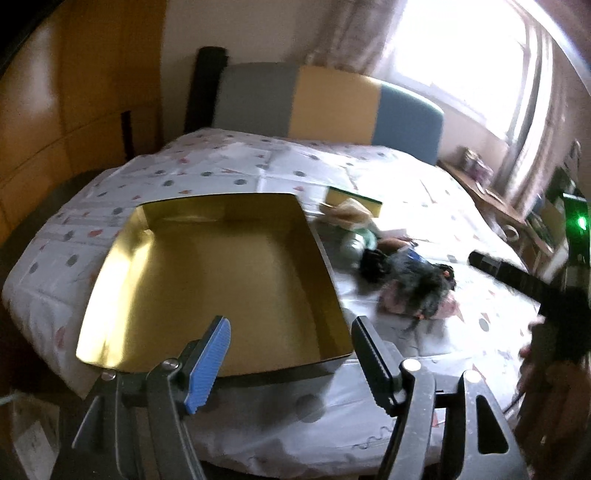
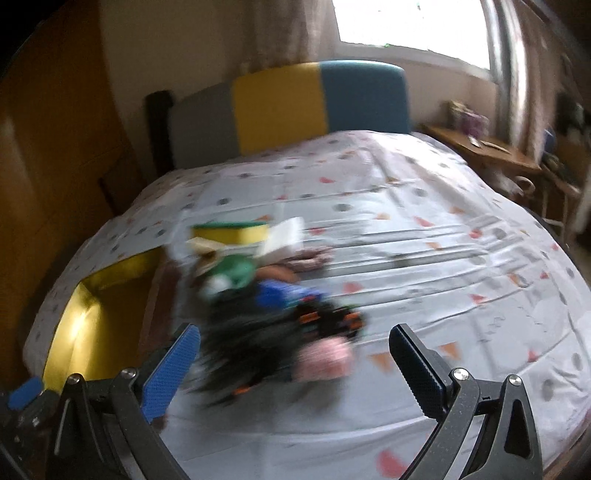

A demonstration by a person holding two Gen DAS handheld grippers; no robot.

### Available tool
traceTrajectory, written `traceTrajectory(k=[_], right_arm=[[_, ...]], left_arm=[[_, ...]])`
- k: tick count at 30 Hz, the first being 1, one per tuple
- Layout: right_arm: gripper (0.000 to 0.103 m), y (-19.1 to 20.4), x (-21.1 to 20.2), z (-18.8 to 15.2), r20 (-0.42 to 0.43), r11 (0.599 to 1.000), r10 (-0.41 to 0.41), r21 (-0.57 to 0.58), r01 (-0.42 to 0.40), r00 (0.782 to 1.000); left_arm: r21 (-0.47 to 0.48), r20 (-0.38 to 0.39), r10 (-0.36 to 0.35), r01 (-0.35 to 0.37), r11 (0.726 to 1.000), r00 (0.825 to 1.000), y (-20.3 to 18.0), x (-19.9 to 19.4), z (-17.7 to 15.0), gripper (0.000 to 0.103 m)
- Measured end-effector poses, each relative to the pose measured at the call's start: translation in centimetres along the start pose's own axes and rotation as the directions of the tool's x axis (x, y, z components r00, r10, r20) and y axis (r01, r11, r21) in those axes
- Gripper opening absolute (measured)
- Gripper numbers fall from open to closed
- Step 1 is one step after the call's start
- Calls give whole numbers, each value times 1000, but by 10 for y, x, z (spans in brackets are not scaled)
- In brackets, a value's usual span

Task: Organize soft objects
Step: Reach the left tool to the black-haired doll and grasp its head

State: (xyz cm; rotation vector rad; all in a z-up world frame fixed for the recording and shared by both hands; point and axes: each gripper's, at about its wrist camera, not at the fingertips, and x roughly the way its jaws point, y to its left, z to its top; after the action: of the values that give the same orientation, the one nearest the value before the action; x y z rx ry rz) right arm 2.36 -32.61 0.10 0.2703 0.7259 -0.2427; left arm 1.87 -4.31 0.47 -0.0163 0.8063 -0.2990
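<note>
On bed (image 1: 258, 173): gold box (image 1: 207, 284), blurry soft-toy pile (image 2: 273, 306); no legible txt.

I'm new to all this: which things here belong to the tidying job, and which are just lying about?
Job: gold box, empty; pile of soft things beside it on the bed; both grippers, left and right, open.

Lying about: headboard, side table, curtains.

no legible text — anywhere

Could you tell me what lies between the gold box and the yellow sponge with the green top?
In the left wrist view, only patterned bedsheet separates the gold box from the sponge; the soft pile sits nearer the camera.
</note>
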Motion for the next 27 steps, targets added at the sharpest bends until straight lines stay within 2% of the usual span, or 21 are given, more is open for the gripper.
traceTrajectory(k=[4,9,12,15,17,20,25,27], right_arm=[[103,-52,15,14,-27,997,-62,44,64,998],[103,-104,37,13,-82,985,-52,161,64,995],[103,-121,41,12,-89,964,-12,263,35,996],[103,-122,41,11,-95,958,-8,284,35,995],[103,-123,41,11,-91,956,0,292,27,996],[103,-124,38,11,-73,954,10,299,12,997],[103,-129,36,12,-60,946,24,324,-3,998],[103,-131,37,12,-63,942,32,334,-9,998]], left_arm=[[34,-47,-64,65,997,997,-21,15,12,69],[76,-114,-105,115,990,988,-48,41,24,69],[128,-150,-113,133,983,982,-68,55,30,68],[196,-179,-146,180,964,973,-92,68,40,65],[274,-166,-138,180,945,976,-111,72,48,63],[395,-151,-165,212,894,975,-143,82,59,61],[532,-193,-179,256,807,965,-188,112,63,51],[556,-234,-173,278,783,957,-202,128,62,49]])
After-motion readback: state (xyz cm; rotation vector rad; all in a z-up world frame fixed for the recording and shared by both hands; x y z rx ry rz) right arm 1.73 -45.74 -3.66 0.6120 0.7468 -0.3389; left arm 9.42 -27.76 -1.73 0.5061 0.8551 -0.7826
